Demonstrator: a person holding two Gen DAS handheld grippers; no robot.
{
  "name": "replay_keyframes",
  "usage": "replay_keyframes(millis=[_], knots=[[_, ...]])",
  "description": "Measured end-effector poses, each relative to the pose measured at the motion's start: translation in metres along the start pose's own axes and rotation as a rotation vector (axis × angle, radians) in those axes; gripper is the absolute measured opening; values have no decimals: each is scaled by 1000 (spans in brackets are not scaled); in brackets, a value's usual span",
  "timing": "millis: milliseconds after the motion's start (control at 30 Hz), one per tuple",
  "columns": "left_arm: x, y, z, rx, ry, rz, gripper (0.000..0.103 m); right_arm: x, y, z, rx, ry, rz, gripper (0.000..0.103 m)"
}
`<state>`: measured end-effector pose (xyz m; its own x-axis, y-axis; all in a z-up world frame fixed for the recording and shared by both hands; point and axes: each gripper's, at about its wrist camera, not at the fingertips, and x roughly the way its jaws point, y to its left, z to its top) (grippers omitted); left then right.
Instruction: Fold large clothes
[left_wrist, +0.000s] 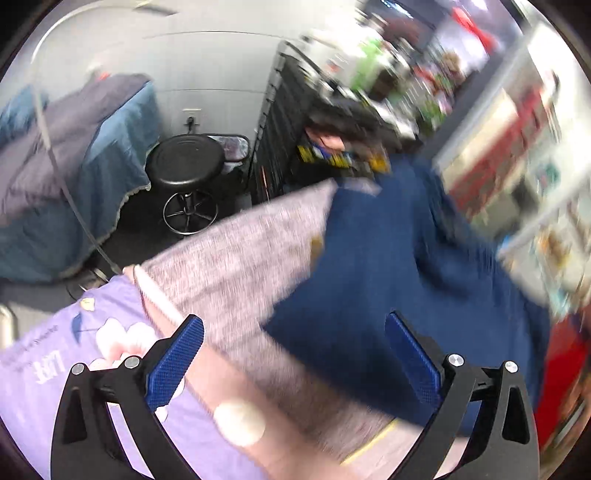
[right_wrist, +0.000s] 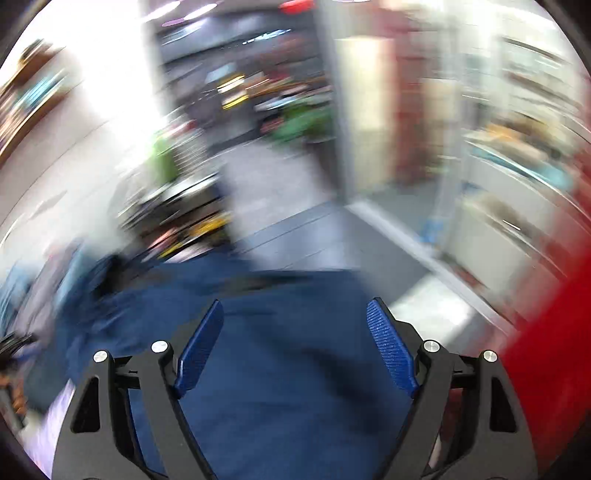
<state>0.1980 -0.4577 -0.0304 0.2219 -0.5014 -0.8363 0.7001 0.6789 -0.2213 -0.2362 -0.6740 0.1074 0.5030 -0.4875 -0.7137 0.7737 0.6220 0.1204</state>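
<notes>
A dark blue garment (left_wrist: 388, 266) lies spread ahead of my left gripper (left_wrist: 293, 321), partly over a grey heathered cloth (left_wrist: 240, 251). The left gripper is open and empty, hovering above where the two meet. In the right wrist view the same blue garment (right_wrist: 288, 369) fills the lower middle. My right gripper (right_wrist: 295, 310) is open and empty just above it. Both views are motion-blurred.
A lilac printed sheet (left_wrist: 55, 369) covers the surface at lower left. A black stool (left_wrist: 186, 162) and a bed with blue-grey covers (left_wrist: 66, 166) stand beyond. Dark shelving (left_wrist: 332, 122) is at the back. Something red (right_wrist: 546, 362) is at the right. Grey floor (right_wrist: 332, 232) lies ahead.
</notes>
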Motion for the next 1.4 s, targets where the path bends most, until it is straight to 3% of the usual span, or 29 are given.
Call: replay_keyframes(millis=[67,200,267,300,367,467,567,600,633,733,833,900,967,1067,1100,1167,1233,1300,1400], knots=[[-4,-22,-28,64,27,-3,97,32,53,17,-148,86,159,80],[1,-52,-76,112,98,-43,97,73,122,43,-272,106,298,80],[2,-59,-93,122,130,-59,97,107,151,55,-298,205,382,78],[2,-60,-100,125,138,-52,97,117,159,57,-314,211,382,71],[1,-58,-109,123,145,-34,97,135,182,60,-391,224,385,69],[-1,-46,-112,71,160,-33,97,158,213,46,-559,261,382,59],[-5,-36,-108,22,141,-20,97,176,225,33,-655,322,341,30],[-6,-34,-105,15,134,-15,97,177,228,31,-667,329,348,12],[-7,-35,-103,13,127,-14,97,178,228,29,-672,317,351,7],[-11,-42,-90,11,90,-22,97,173,216,45,-610,255,344,5],[-5,-54,-81,25,92,-40,97,178,200,73,-502,162,231,4],[-1,-63,-80,33,94,-53,97,192,182,92,-373,178,224,4],[4,-74,-80,48,106,-71,97,211,180,89,-375,230,180,4],[8,-87,-82,88,114,-66,97,236,184,70,-418,331,148,5],[9,-88,-83,95,116,-66,97,241,182,64,-388,357,157,9],[8,-88,-83,100,117,-62,97,236,175,64,-315,323,155,23],[8,-83,-84,91,118,-59,97,203,153,69,-187,206,166,78],[8,-78,-84,66,122,-63,97,169,131,71,-95,90,214,82],[9,-71,-84,25,128,-78,97,138,99,66,-77,86,173,82]])
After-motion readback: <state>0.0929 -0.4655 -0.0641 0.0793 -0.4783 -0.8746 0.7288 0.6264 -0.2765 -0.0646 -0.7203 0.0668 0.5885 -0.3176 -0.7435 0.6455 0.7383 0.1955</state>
